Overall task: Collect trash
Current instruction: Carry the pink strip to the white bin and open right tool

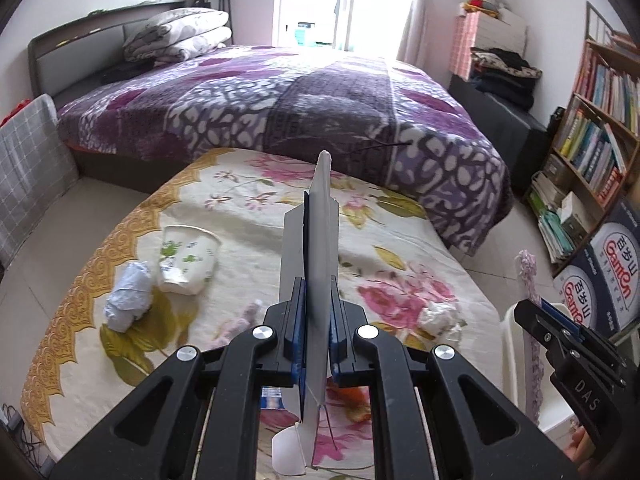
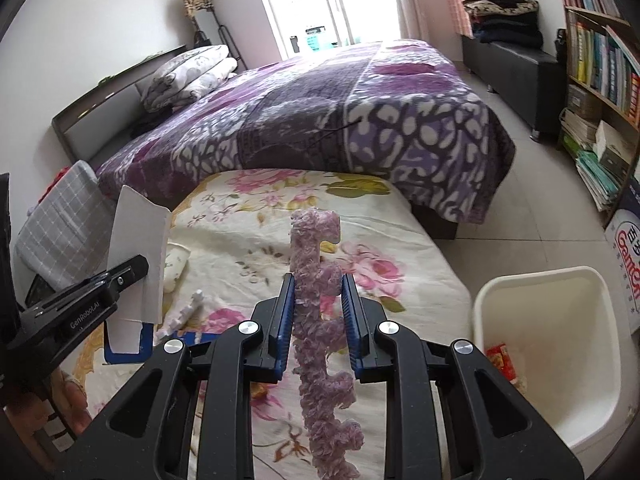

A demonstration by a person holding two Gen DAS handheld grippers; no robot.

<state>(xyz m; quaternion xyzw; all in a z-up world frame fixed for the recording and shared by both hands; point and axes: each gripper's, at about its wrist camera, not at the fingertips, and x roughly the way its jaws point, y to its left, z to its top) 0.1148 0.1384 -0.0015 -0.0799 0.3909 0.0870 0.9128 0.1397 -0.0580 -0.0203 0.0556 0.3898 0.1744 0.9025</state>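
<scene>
My left gripper [image 1: 316, 292] is shut on a flat white card [image 1: 322, 240], seen edge-on and standing upright between the blue pads. From the right wrist view the card [image 2: 138, 256] is at the left, above the floral cloth. My right gripper [image 2: 317, 284] is shut on a fuzzy purple strip [image 2: 320, 320] that rises above the fingers and hangs below them. A white bin [image 2: 560, 360] stands on the floor at the right with a red wrapper [image 2: 502, 360] inside. On the cloth lie a tipped paper cup [image 1: 188, 260], a crumpled paper ball [image 1: 128, 296] and a crumpled tissue [image 1: 440, 318].
The low surface under both grippers is covered by a floral cloth [image 1: 280, 200]. A bed with a purple blanket [image 1: 280, 100] stands behind it. A bookshelf [image 1: 592, 128] and printed boxes [image 1: 612, 272] line the right wall. A small pale fuzzy piece [image 2: 188, 312] lies near the left gripper.
</scene>
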